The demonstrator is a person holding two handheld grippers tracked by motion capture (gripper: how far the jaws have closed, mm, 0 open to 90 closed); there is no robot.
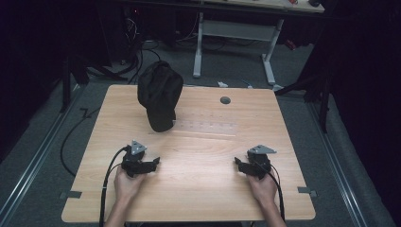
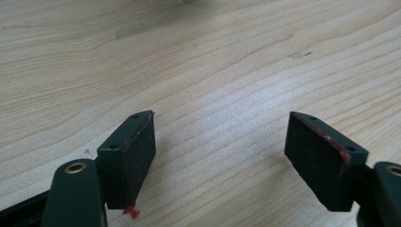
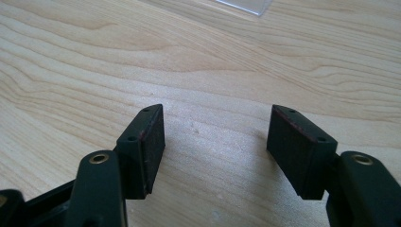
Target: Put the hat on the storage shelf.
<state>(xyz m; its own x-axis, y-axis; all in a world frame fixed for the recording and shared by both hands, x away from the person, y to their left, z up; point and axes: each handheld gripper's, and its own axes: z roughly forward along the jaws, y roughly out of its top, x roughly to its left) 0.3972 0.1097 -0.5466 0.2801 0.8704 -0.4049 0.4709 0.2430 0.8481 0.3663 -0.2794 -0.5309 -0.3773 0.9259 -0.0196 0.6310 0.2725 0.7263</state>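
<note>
A black cap point(image 1: 160, 94) lies on the far left part of the wooden table point(image 1: 203, 189), its brim toward me. My left gripper point(image 1: 153, 163) rests low on the table's near left, held by a hand, pointing right. It is open point(image 2: 222, 151) with bare wood between its pads. My right gripper point(image 1: 238, 164) rests on the near right, pointing left, and is also open point(image 3: 217, 142) over bare wood. Both grippers sit well short of the cap.
A clear plastic strip point(image 1: 205, 126) lies flat mid-table, its corner seen at the top of the right gripper view point(image 3: 246, 5). A round grommet point(image 1: 225, 100) sits near the far edge. Beyond the table stand a white desk frame point(image 1: 236, 33) and cables on the floor.
</note>
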